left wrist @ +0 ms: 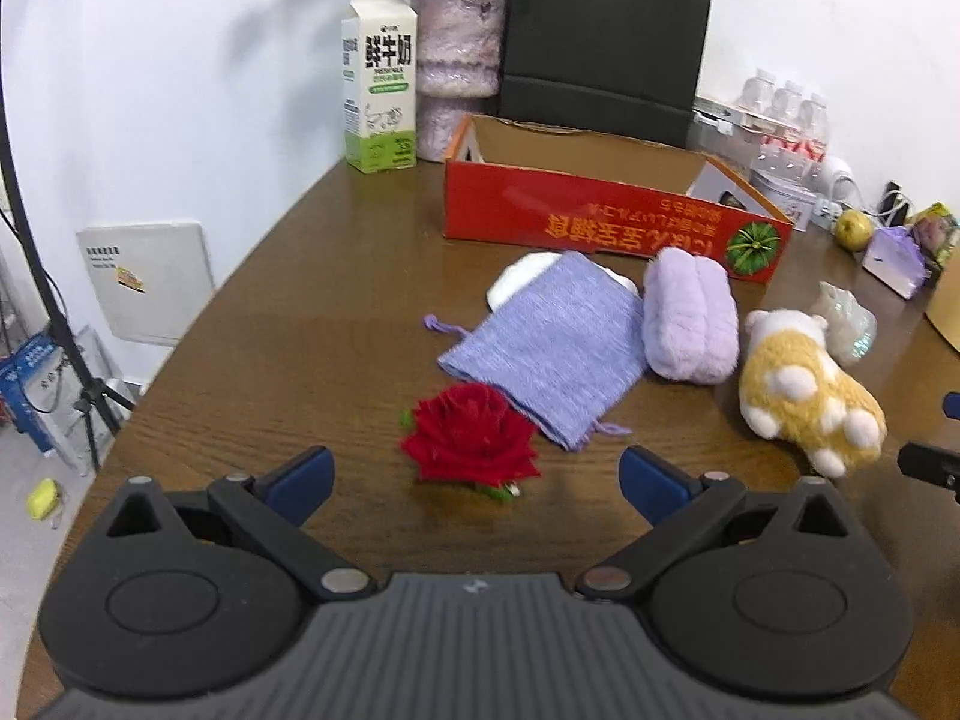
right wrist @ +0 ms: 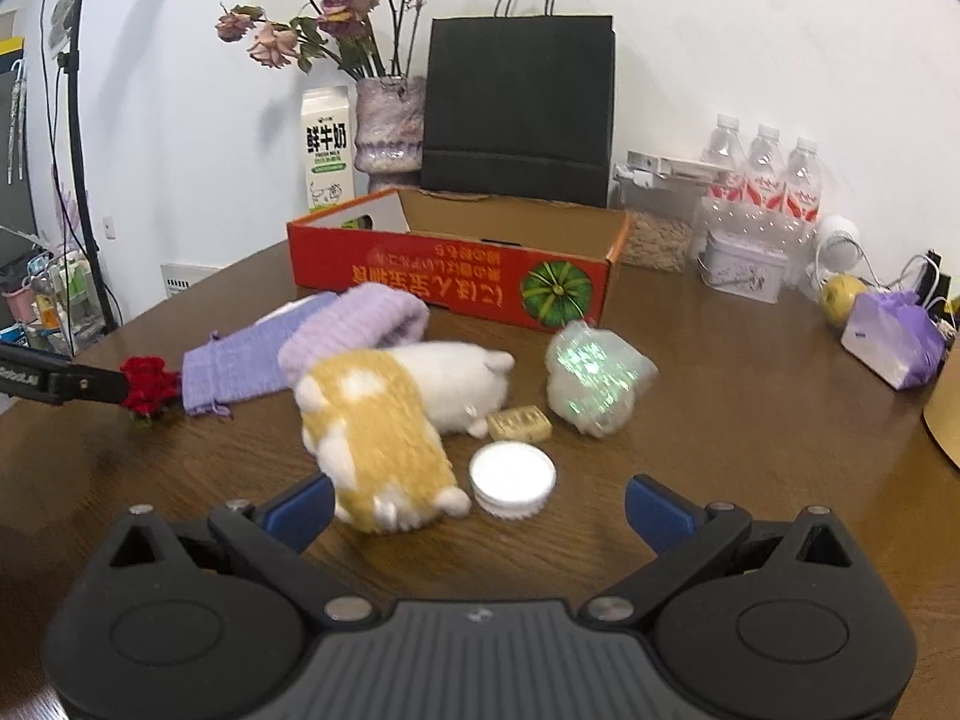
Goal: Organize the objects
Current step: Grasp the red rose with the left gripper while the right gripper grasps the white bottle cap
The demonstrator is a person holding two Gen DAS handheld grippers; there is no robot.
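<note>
Rose (left wrist: 471,443): red fake one, lying flat on the brown table (left wrist: 270,360), right in front of the left tool (left wrist: 474,477) and between its two blue fingertips, not touched as far as I can see.
Left tool: jaws wide apart, nothing in them, hanging just above the wood.
Right tool (right wrist: 480,507): also spread open and empty; its left fingertip sits just beside the plush paw, contact hard to call because of blur.
Plush paw (right wrist: 378,438): yellow and white, fluffy, lying on its side near the middle of the table.
White lid (right wrist: 512,479): small round one, flat on the table, just beside the paw's toe end.
Tan block (right wrist: 519,425): little stamped bar behind the lid.
Shiny wrapped thing (right wrist: 594,375): iridescent bundle, farther toward the back edge than the block.
Blue pouch (left wrist: 546,339): drawstring fabric bag, flat, its near corner just beside the rose.
Purple fuzzy case (left wrist: 690,315): lies against the pouch's side.
Red box (left wrist: 600,222): open cardboard carton with a pumpkin picture, behind everything, toward the back edge.
Milk carton (left wrist: 379,84): upright at the back corner, next to a vase (left wrist: 459,60).
Black bag (right wrist: 519,108): standing behind the box against the wall.
</note>
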